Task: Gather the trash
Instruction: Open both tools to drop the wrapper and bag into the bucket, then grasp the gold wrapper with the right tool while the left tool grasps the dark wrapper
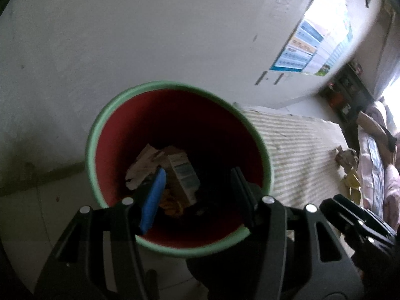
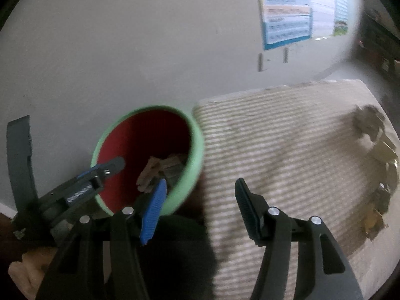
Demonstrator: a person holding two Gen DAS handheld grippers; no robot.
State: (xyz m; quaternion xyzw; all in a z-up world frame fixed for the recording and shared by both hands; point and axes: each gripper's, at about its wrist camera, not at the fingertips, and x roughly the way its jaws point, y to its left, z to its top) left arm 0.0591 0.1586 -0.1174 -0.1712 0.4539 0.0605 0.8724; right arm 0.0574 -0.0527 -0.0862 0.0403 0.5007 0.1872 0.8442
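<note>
A bin with a green rim [image 1: 100,115] and red inside stands against a pale wall; it also shows in the right wrist view [image 2: 197,135]. Crumpled paper [image 1: 142,165] and a small carton [image 1: 182,172] lie at its bottom. My left gripper [image 1: 197,187] is open and empty right over the bin's mouth. My right gripper [image 2: 200,200] is open and empty, between the bin and a striped surface [image 2: 287,150]. More crumpled trash [image 2: 370,125] lies at that surface's far right edge, also in the left wrist view [image 1: 347,157]. The left gripper also shows in the right wrist view [image 2: 100,175].
A poster [image 2: 287,12] hangs on the wall behind. A dark shelf unit [image 1: 347,92] stands at the far right. A person's arm and light clothing [image 1: 375,150] are beside the striped surface. My right gripper's body [image 1: 355,222] shows low right in the left view.
</note>
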